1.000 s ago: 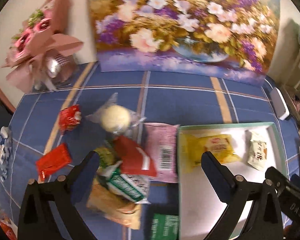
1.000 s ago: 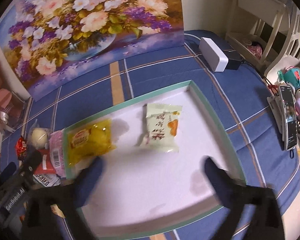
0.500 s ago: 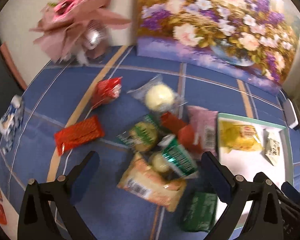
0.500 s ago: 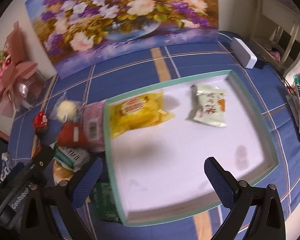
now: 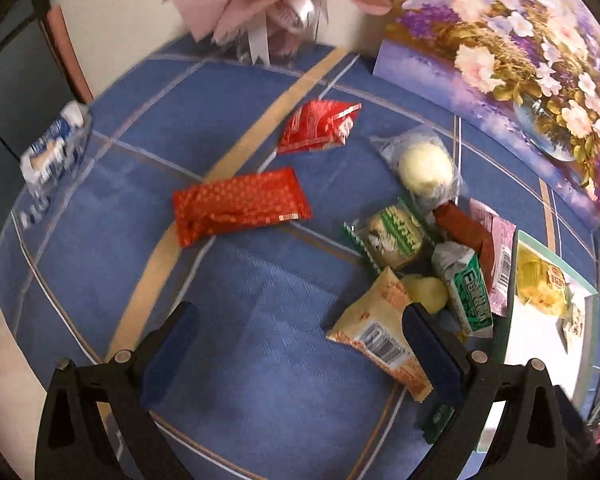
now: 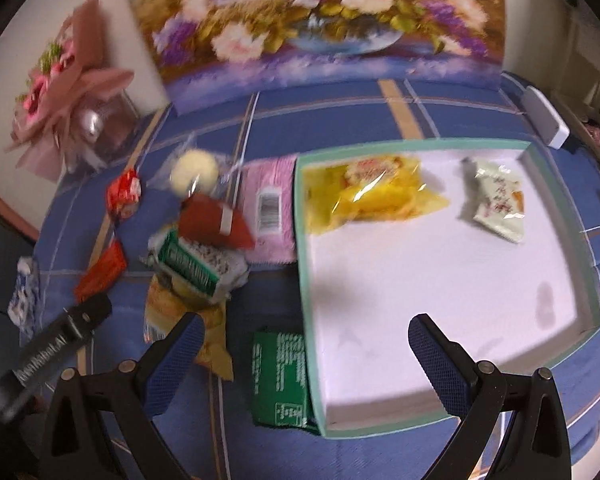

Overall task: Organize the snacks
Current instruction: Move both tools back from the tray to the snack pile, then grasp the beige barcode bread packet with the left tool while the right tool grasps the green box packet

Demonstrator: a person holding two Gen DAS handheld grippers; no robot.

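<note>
A: Noting loose snacks heaped on the blue worktop (image 5: 284,360), left of the tray (image 6: 302,264). Red bar (image 5: 240,206) lying flat, alone, well apart from the heap. Red pouch (image 5: 318,126) beyond it, also alone.

B: Handling?

A: Probably light, all of it. Film wrappers, slick and crinkly, soft under pressure. Bar likely stiffest; best pinched across the short width at mid-length. Clear-wrapped bun (image 5: 424,168) squashy, better taken by the wrapper's loose end. Beige pack (image 5: 380,336) near the right finger of the left hand-held gripper (image 5: 300,354), partly propped on its neighbours; crimped edge a fair hold.

B: Grippers?

A: Left one spread wide, empty, above bare cloth. Right hand-held gripper (image 6: 304,354) also spread wide, empty, straddling the tray's near-left edge.

B: Tray contents?

A: Shallow, white inside, green rim. Two packets only: yellow bag (image 6: 372,192) at the far-left corner, pale sachet (image 6: 498,204) to its right, not touching. Most of the floor bare. Green packet (image 6: 280,376) outside, tight against the left wall, by the near corner. Pink pack (image 6: 270,208) touching the same wall farther back.
</note>
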